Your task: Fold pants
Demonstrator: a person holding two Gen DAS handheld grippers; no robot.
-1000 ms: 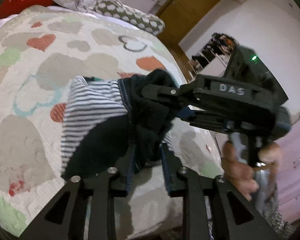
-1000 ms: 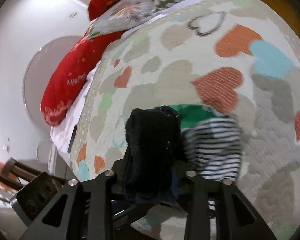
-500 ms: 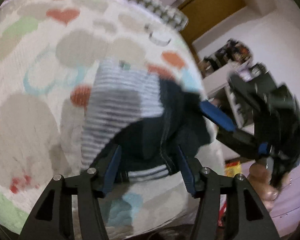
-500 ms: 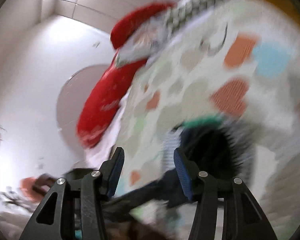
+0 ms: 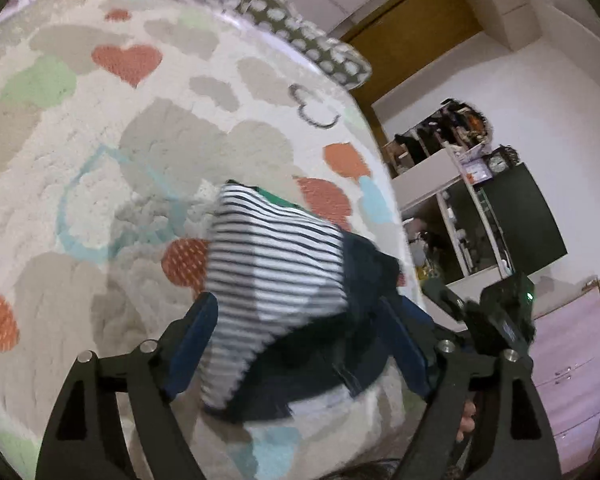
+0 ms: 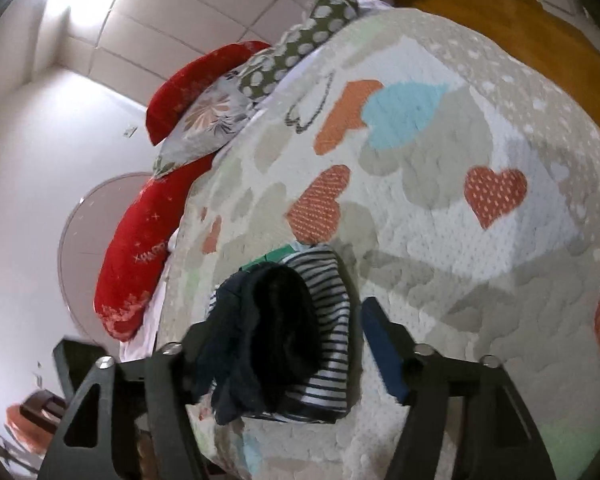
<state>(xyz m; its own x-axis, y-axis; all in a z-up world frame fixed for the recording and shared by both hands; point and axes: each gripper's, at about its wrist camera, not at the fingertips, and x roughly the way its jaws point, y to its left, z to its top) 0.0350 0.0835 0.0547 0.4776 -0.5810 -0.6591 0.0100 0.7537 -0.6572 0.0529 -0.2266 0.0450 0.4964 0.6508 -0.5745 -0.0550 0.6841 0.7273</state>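
Both of my claws let go of the pants [image 5: 276, 280] since a second ago, when each one was pinching the dark cloth. Now my left claw [image 5: 300, 340] has its two blue pads wide apart, and the pants sit between them with a gap on the left side. My right claw [image 6: 288, 356] is wide apart too. Its right pad [image 6: 380, 344] is clear of the cloth, and the dark part of the pants covers its left finger, so I cannot tell if that side touches. The pants lie in a small folded bundle on the bed [image 5: 100, 208], close to the bed's near edge and by its right corner as my left camera sees it. In that view the bundle's long side runs from the near edge up toward the middle of the bed. The striped part [image 5: 268, 264] is on top and on the left, and the dark blue part [image 5: 364, 280] hangs to the right and toward me. A bit of green [image 6: 276, 258] peeks out at the far end. In my left camera I can see my other claw low on the right, just off the bed's edge. Pillows [image 6: 204, 120] lie at the far end of the bed.
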